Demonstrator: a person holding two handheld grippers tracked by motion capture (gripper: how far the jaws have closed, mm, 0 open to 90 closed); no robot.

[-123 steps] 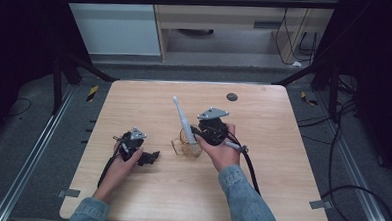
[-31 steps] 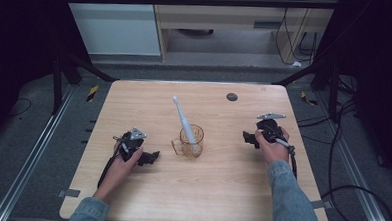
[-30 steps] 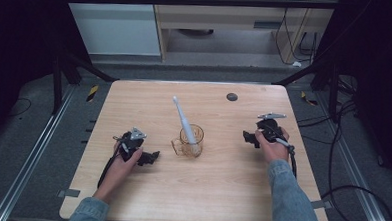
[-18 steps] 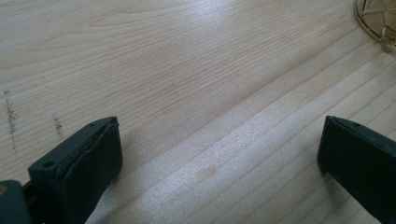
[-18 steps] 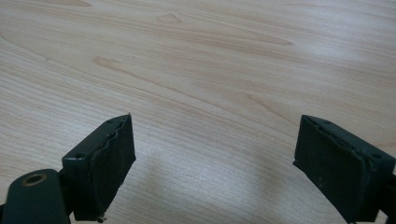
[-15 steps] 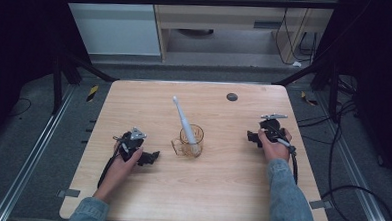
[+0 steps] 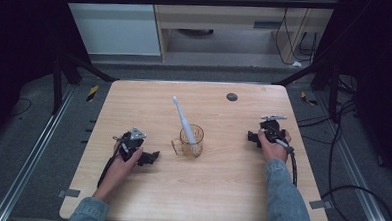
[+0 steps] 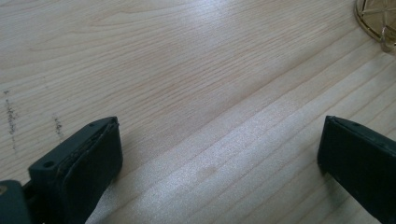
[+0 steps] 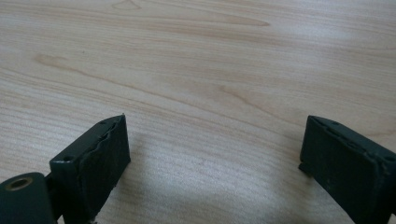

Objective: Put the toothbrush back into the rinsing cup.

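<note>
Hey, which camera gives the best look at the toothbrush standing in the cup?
The high view: it shows the whole toothbrush leaning in the amber cup at mid-table. The left gripper view catches just a piece of the cup's rim at its top right corner; the right gripper view shows bare table.

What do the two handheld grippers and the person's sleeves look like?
Both the left gripper and the right gripper are black, each topped by a grey three-cornered plate and trailing a black cable. Their fingers are blocky black pads with worn edges. The sleeves are blue denim.
</note>
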